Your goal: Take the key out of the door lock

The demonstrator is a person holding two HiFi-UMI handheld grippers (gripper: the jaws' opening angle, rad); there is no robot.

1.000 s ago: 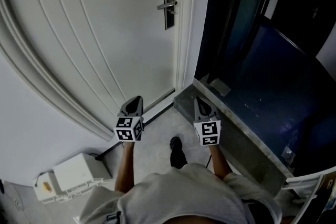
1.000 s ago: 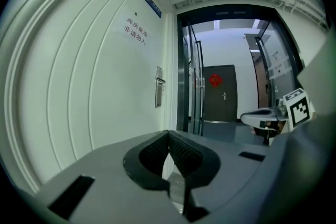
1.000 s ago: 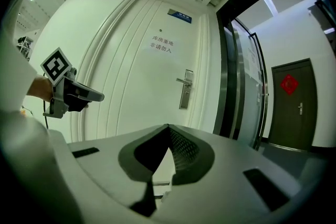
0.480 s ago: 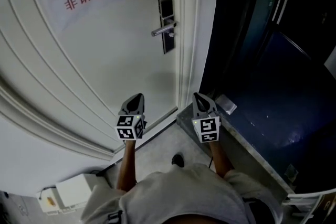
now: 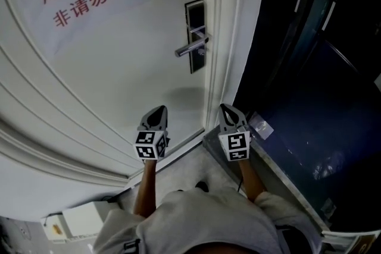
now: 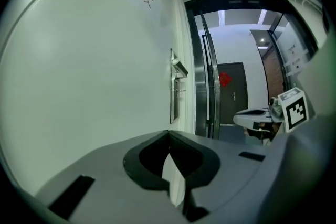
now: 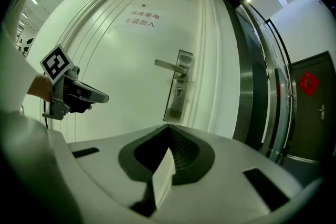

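A white door point(image 5: 119, 80) filled the head view. Its lock point(image 5: 196, 35) sat near the door's right edge, with a lever handle point(image 5: 191, 47) pointing left. The key point(image 7: 179, 92), small and hard to make out, sat just under the handle, apparently sticking straight out of the door. The left gripper point(image 5: 156, 113) and right gripper point(image 5: 227, 110) hung well below it, one to each side, jaws pressed together and empty. The right one seemed to face the lock more squarely.
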